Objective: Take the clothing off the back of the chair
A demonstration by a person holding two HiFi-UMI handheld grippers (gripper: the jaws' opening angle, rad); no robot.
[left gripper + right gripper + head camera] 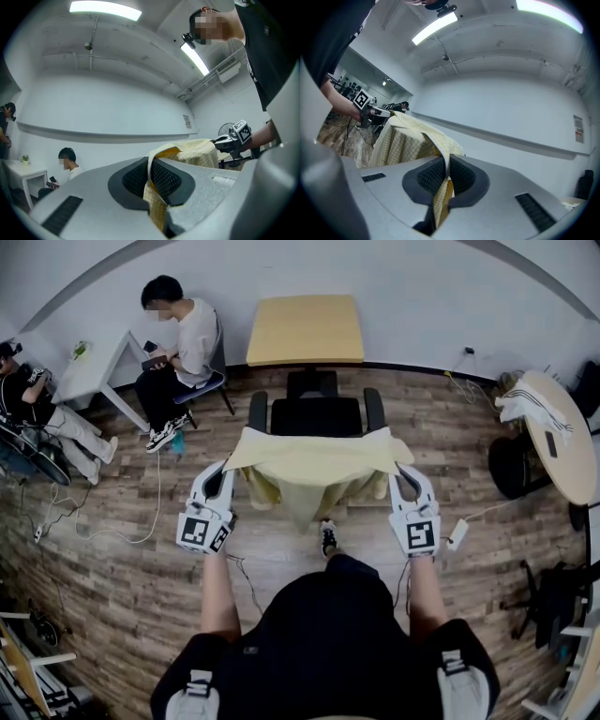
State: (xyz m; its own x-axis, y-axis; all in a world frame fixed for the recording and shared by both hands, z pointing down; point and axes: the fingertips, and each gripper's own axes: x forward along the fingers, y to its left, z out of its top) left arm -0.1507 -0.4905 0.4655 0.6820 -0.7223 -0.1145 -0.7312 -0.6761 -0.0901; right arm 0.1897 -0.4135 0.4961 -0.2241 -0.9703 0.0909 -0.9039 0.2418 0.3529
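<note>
closest in, the wearer's two bare forearms reached forward from a black top, each hand carrying a gripper. the left gripper (pixel 223 472) had its jaws pressed together on a fold of the pale yellow checked clothing (pixel 314 463); in the left gripper view the cloth ran down between the dark meshed pads (pixel 136 178) and out below them. the right gripper (pixel 401 472) was clamped the same way on the garment's opposite end, a strip of fabric pinched between its pads (pixel 461 176). the clothing was spread wide between the two grippers, across the back of the black office chair (pixel 316 416), its lower part hanging down on the wearer's side. from above it was hard to say whether it rested on the backrest or hung just clear of it. beyond the chair a yellow-topped table (pixel 305 329) stood against the wall. off to the left a seated person (pixel 183 334) sat beside a white table (pixel 94 371), with another person (pixel 33 404) at the far left edge. to the right stood a round pale table (pixel 567 451) with a white cloth (pixel 527 407) on its near end.
</note>
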